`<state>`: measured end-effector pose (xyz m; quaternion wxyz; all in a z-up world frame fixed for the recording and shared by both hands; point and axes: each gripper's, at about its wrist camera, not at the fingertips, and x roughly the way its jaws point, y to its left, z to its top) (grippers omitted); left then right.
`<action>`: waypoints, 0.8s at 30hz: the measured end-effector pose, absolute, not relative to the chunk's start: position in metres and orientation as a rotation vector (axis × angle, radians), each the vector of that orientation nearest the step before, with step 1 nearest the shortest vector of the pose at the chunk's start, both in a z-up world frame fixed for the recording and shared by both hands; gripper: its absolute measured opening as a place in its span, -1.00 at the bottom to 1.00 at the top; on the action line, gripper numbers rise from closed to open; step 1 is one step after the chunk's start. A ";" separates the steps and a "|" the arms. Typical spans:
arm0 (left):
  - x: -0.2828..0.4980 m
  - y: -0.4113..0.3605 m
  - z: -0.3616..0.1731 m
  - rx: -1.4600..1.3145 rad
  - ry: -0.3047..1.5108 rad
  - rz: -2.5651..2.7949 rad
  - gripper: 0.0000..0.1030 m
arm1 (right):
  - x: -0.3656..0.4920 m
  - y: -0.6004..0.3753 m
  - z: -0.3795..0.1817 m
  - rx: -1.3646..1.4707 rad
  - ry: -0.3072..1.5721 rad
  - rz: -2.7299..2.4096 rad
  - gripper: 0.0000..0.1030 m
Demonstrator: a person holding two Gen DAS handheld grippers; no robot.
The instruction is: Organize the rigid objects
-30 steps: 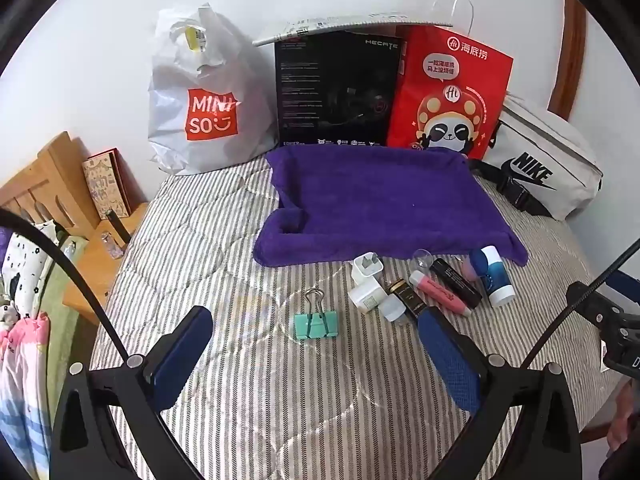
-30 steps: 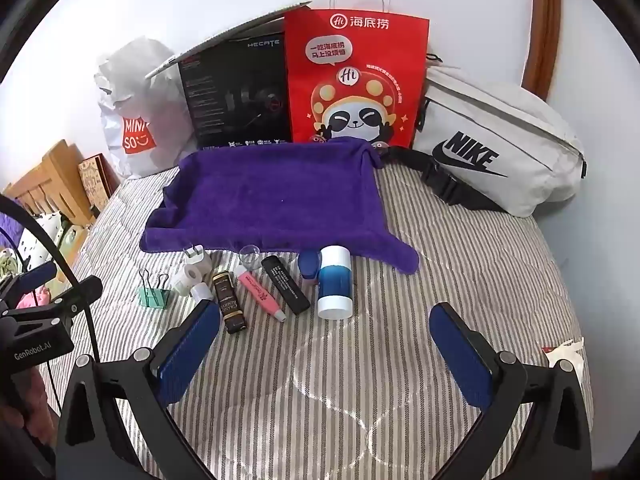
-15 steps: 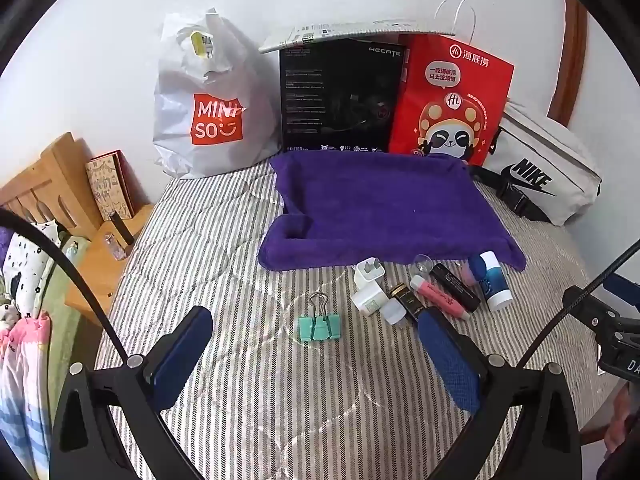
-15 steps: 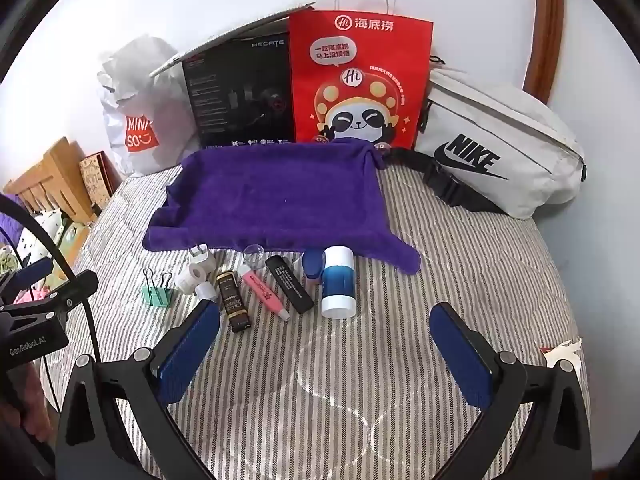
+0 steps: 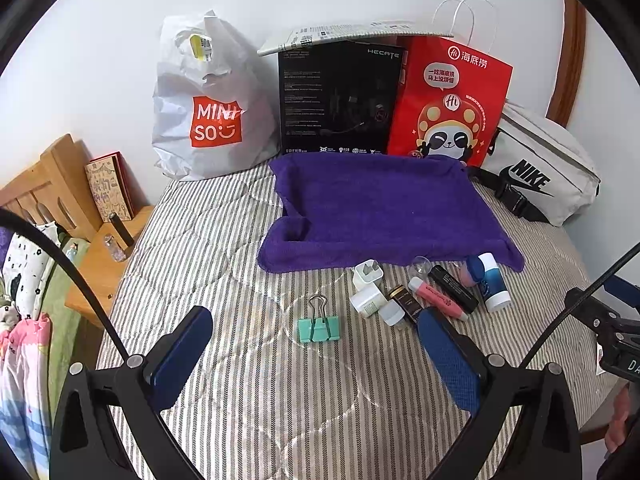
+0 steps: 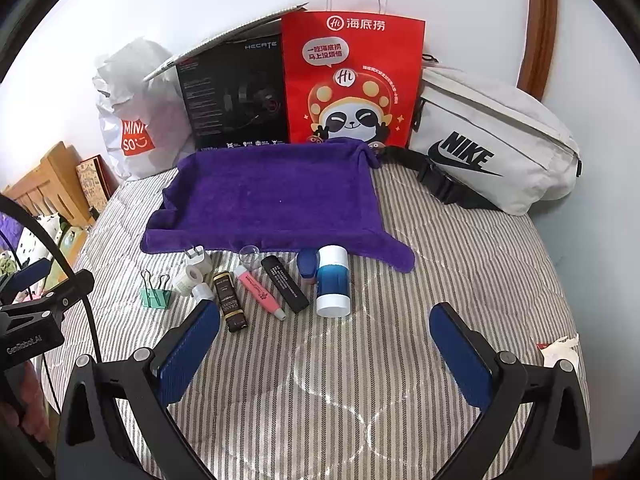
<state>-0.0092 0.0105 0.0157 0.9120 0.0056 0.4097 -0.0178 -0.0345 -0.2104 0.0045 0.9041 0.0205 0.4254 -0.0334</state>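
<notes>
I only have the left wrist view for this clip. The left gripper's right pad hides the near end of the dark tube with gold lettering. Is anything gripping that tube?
Observer: No. The right wrist view shows the whole dark tube lying loose on the bedspread.
Operator: Is the right gripper open?
Observer: Yes. The right gripper has its jaws wide apart, holding nothing.
Operator: Anything on the bed to the right of the white-and-blue bottle?
Observer: A torn white scrap lies near the bed's right edge.
</notes>
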 end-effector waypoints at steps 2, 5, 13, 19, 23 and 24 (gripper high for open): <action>-0.008 0.010 0.016 0.012 0.846 -0.039 1.00 | -0.035 -0.210 0.005 0.044 0.880 -0.069 1.00; -0.008 0.010 0.015 0.011 0.845 -0.039 1.00 | -0.037 -0.210 0.006 0.044 0.878 -0.070 1.00; -0.011 0.008 0.014 0.018 0.848 -0.040 1.00 | -0.041 -0.211 0.010 0.043 0.870 -0.071 1.00; -0.011 0.008 0.014 0.020 0.852 -0.041 1.00 | -0.043 -0.210 0.012 0.039 0.866 -0.071 1.00; -0.012 0.007 0.014 0.021 0.852 -0.040 1.00 | -0.043 -0.210 0.013 0.036 0.865 -0.073 1.00; -0.011 0.007 0.014 0.021 0.853 -0.041 1.00 | -0.043 -0.210 0.014 0.035 0.863 -0.073 1.00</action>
